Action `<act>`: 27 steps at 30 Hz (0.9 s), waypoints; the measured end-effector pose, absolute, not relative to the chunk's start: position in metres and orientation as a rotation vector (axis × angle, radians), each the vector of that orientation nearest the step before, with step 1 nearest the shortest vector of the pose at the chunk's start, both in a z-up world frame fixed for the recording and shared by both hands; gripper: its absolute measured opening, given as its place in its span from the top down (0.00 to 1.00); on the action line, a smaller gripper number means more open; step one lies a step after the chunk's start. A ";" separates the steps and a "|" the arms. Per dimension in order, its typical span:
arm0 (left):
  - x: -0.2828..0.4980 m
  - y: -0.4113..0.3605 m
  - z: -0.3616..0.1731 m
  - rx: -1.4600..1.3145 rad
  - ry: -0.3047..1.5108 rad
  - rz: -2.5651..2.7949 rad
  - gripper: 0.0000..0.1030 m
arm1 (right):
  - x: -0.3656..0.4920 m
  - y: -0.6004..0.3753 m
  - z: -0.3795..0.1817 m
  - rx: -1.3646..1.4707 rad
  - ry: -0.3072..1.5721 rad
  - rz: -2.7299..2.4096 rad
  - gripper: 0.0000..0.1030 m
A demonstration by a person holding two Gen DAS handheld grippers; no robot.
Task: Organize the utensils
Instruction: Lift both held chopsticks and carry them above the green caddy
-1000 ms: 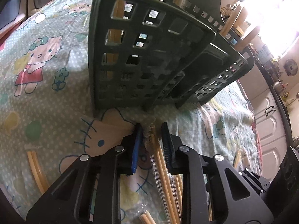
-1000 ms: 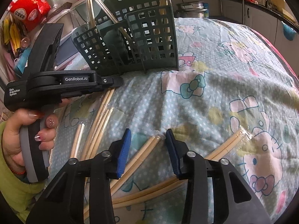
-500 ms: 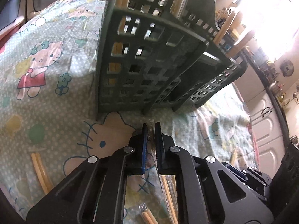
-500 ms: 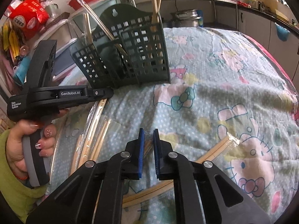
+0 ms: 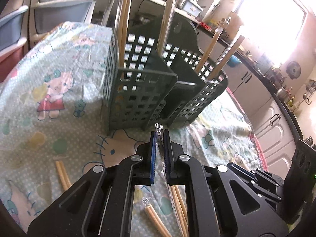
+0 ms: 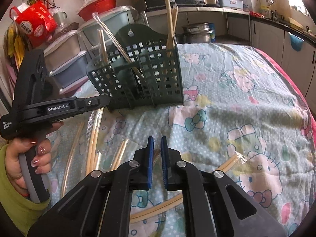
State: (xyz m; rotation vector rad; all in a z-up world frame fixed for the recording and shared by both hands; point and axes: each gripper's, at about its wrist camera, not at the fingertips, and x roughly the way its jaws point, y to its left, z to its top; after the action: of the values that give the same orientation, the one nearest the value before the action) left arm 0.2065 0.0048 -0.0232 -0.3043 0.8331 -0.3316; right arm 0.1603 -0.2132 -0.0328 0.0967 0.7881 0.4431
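Note:
A dark green slotted utensil holder (image 5: pixel 142 98) (image 6: pixel 158 79) stands on the cartoon-print cloth with wrapped chopsticks upright in its compartments. My left gripper (image 5: pixel 160 136) is shut on a plastic-wrapped chopstick pair (image 5: pixel 177 201); the wrapper's tip pokes out past the pads and the sticks hang below. It hovers just in front of the holder, and the right wrist view shows it as the left gripper (image 6: pixel 104 101). My right gripper (image 6: pixel 156 140) is shut on the end of another wrapped pair, lifted off the cloth and only faintly visible between the pads. Loose wrapped pairs (image 6: pixel 122 150) (image 6: pixel 231 163) (image 5: pixel 63 175) lie on the cloth.
A person's hand (image 6: pixel 37 158) in a green sleeve holds the left gripper's handle. Stacked lidded containers (image 6: pixel 65 59) and a red bag (image 6: pixel 37 21) stand behind the holder. A metal pot (image 6: pixel 197 31) and white cabinets (image 5: pixel 272 122) line the far side.
Both grippers closed on wrapped chopstick pairs and then rose off the cloth. The holder now sits lower and farther off in both views.

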 end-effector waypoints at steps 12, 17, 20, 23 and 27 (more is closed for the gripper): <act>0.188 0.016 0.006 -0.333 0.746 -0.335 0.96 | 0.151 -0.211 -0.008 0.092 0.713 0.447 0.93; 0.181 0.020 0.016 -0.327 0.708 -0.325 0.96 | 0.149 -0.209 0.003 0.086 0.681 0.449 0.93; 0.179 0.023 0.022 -0.329 0.692 -0.325 0.97 | 0.148 -0.206 0.010 0.080 0.662 0.452 0.94; 0.177 0.027 0.026 -0.328 0.678 -0.322 0.97 | 0.148 -0.204 0.017 0.077 0.644 0.458 0.94; 0.174 0.031 0.032 -0.331 0.657 -0.321 0.97 | 0.148 -0.201 0.027 0.070 0.615 0.471 0.94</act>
State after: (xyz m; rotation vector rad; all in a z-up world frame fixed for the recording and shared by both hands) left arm 0.1739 0.0313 0.0325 -0.3313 0.6567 -0.3208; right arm 0.1482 -0.2008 0.0267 0.0700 0.6154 0.4711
